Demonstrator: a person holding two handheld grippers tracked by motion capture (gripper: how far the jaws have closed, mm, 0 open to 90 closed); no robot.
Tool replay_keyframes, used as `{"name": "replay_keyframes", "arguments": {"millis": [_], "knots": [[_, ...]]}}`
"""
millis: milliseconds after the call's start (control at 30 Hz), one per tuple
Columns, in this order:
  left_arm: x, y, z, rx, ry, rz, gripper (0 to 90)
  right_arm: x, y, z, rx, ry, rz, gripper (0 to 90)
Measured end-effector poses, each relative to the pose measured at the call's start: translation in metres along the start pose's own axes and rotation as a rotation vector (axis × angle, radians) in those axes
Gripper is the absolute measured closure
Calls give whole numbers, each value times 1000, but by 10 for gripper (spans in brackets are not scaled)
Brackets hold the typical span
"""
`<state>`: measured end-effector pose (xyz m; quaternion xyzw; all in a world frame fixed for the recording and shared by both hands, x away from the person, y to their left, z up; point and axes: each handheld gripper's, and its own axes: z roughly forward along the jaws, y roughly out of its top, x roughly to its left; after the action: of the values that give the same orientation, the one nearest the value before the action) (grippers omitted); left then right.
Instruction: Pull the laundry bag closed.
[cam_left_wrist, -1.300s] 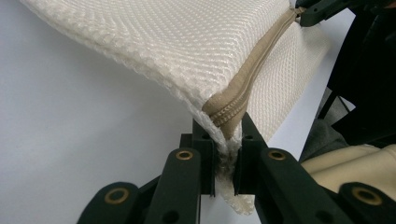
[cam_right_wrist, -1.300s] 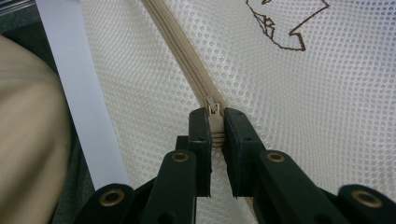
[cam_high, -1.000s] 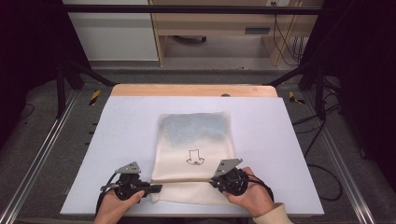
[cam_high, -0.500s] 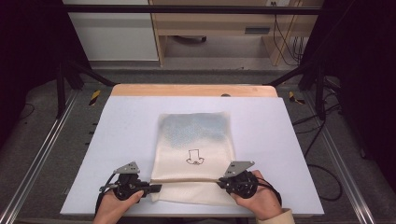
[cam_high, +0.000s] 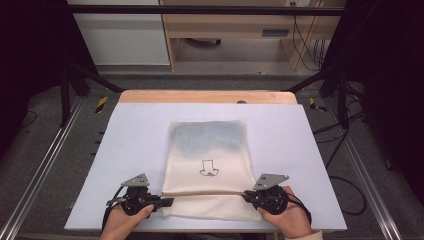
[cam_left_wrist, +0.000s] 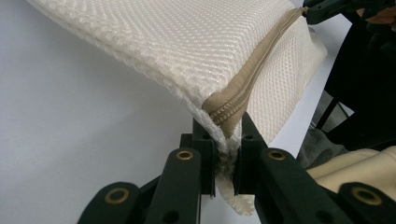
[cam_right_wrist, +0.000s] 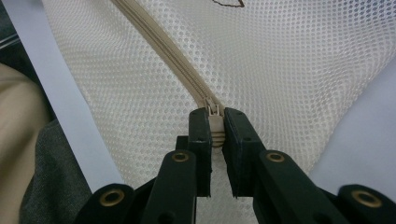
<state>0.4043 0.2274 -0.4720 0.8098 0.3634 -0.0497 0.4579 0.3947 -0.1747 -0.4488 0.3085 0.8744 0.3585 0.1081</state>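
A cream mesh bag (cam_high: 207, 167) lies flat on the white table (cam_high: 125, 150), near its front edge, its tan zip (cam_high: 205, 192) running across between two hand-held grippers. The left gripper (cam_left_wrist: 228, 154) clamps the bag's corner at the zip's end, its jaws pressed on the mesh and tape. The right gripper (cam_right_wrist: 215, 133) pinches the zip's slider (cam_right_wrist: 215, 122) at the bag's opposite side. A small black drawing (cam_high: 209, 168) marks the bag's middle; its far half looks grey-blue

a white table (cam_high: 125, 150) with a wooden far edge stands on grey floor (cam_high: 45, 125), pale wooden furniture (cam_high: 235, 30) behind.
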Motion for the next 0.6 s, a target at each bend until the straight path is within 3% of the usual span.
{"name": "replay_keyframes", "arguments": {"millis": [600], "knots": [[3, 0, 2, -4, -4, -12, 820, -7, -8, -4, 6, -8, 19, 822]]}}
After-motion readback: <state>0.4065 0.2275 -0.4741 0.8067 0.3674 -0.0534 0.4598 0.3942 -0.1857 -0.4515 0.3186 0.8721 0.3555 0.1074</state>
